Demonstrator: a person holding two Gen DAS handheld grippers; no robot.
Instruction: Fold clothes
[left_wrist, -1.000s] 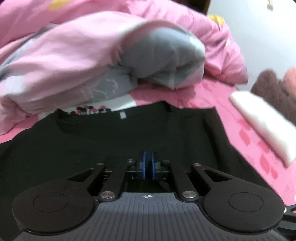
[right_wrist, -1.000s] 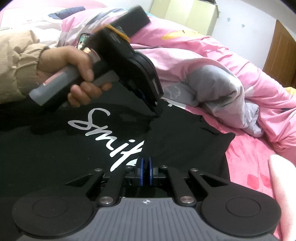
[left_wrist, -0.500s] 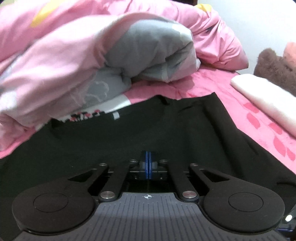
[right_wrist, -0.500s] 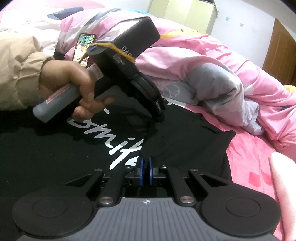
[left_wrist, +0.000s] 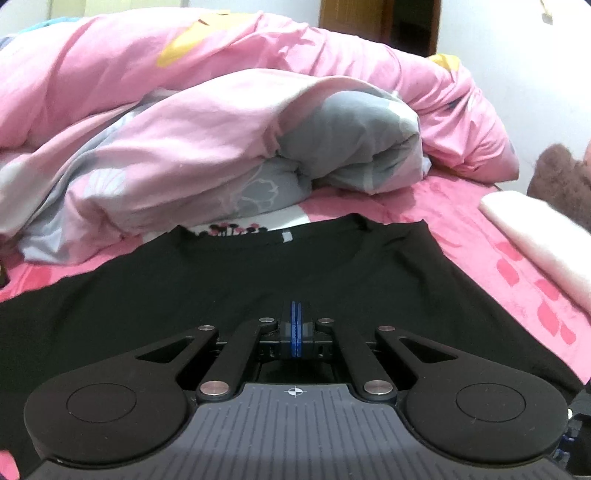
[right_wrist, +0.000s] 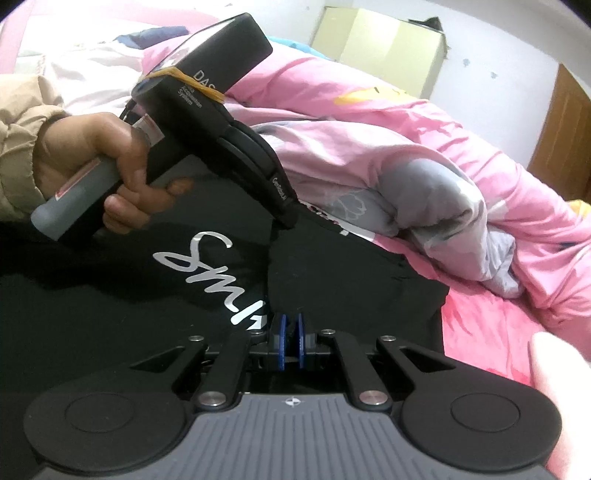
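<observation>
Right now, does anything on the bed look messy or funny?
The pink and grey quilt is bunched in a heap behind the black T-shirt. The shirt's right side is folded over, hiding part of its white lettering.

black T-shirt (right_wrist: 351, 269), side folded over, on bed

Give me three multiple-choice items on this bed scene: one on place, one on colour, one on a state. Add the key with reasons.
1. Where does the black T-shirt lie?
A. on the pink bedsheet
B. on a wooden floor
C. on a hanger

2. What colour is the lettering on the T-shirt?
A. red
B. white
C. yellow

3. How do the jaws of the left gripper stand?
A. wide open
B. shut
C. shut on a white sock

Key: 1 A, the pink sheet shows around the shirt; 2 B, the script reads white on black; 3 B, the blue pads meet in the left wrist view.
</observation>
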